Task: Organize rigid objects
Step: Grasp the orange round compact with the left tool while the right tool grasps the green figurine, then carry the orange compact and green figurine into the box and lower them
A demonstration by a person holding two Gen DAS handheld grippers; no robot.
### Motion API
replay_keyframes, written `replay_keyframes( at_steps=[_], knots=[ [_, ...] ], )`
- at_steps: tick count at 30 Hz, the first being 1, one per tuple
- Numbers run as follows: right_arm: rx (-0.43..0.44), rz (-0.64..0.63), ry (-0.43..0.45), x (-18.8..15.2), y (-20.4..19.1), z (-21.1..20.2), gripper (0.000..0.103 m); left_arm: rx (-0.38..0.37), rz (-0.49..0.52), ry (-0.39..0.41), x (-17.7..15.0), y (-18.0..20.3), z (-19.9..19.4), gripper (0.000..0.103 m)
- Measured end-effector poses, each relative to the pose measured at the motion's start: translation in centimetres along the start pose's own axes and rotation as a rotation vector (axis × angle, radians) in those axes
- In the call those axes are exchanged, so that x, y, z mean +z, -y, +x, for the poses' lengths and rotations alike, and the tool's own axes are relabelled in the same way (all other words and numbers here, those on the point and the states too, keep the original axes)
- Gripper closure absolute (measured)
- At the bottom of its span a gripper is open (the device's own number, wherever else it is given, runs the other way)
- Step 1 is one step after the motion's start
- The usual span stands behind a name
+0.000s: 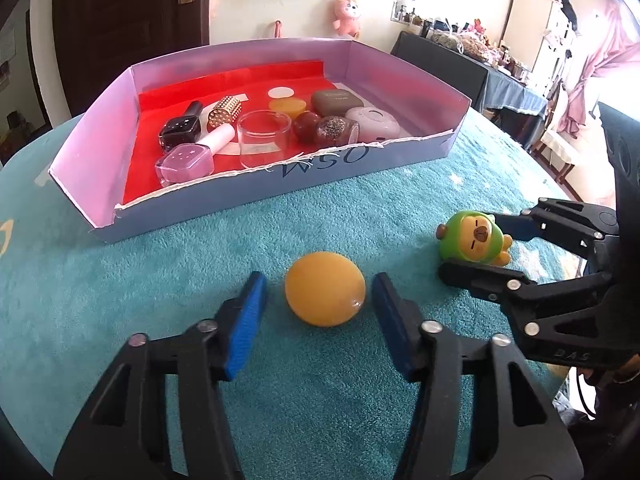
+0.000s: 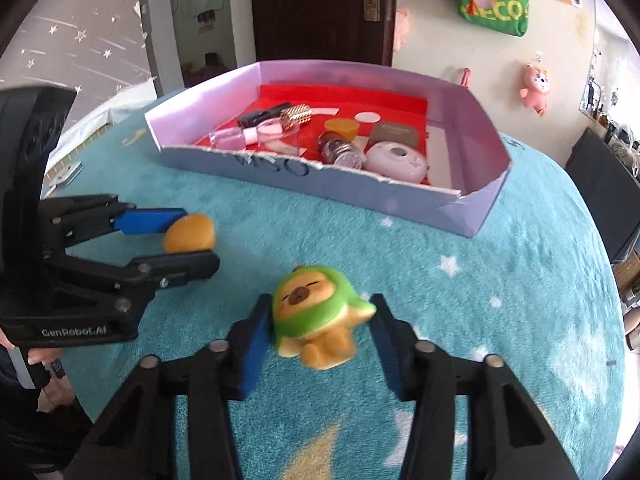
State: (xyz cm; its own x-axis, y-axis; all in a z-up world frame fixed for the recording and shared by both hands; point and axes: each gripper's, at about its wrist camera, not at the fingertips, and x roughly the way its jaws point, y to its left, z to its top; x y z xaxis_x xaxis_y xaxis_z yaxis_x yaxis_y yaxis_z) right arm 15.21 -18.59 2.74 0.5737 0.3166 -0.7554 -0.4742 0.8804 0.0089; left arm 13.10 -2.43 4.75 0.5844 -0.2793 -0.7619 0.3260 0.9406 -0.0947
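A yellow-orange rounded piece (image 1: 325,289) lies on the teal cloth, in front of the lavender box (image 1: 280,176). My left gripper (image 1: 318,280) is open around it, with a gap on each side of the blue pads (image 1: 248,312). To its right a green-hooded toy animal (image 1: 474,240) sits between the fingers of my right gripper (image 1: 468,245). The right wrist view shows that toy (image 2: 316,316) lying on the cloth inside my open right gripper (image 2: 320,300), the left pad (image 2: 256,336) close against it. The left gripper (image 2: 200,240) brackets the yellow piece (image 2: 190,233).
The red-lined box (image 2: 360,188) holds nail polish bottles (image 1: 186,158), a gold studded cylinder (image 1: 225,111), a clear glass cup (image 1: 262,138), a brown case (image 1: 334,102) and a pale pink round device (image 1: 374,122). The teal star-patterned cloth (image 1: 120,280) covers the table. A hand (image 2: 44,360) holds the left gripper.
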Motion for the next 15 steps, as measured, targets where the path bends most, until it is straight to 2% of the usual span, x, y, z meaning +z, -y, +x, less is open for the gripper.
replay_keyframes(
  at_steps=[2, 9, 15],
  knots=[
    [0.0, -0.002, 0.003, 0.0, 0.0, 0.0, 0.053, -0.006, 0.003, 0.0, 0.0, 0.1, 0.0, 0.067],
    [0.01, 0.0, 0.018, 0.0, -0.1, -0.1, 0.054, -0.027, 0.002, 0.001, 0.1, 0.2, -0.1, 0.067],
    [0.045, 0.028, 0.095, 1.2, 0.6, -2.1, 0.054, -0.038, -0.004, 0.042, 1.2, 0.2, -1.7, 0.067]
  ],
)
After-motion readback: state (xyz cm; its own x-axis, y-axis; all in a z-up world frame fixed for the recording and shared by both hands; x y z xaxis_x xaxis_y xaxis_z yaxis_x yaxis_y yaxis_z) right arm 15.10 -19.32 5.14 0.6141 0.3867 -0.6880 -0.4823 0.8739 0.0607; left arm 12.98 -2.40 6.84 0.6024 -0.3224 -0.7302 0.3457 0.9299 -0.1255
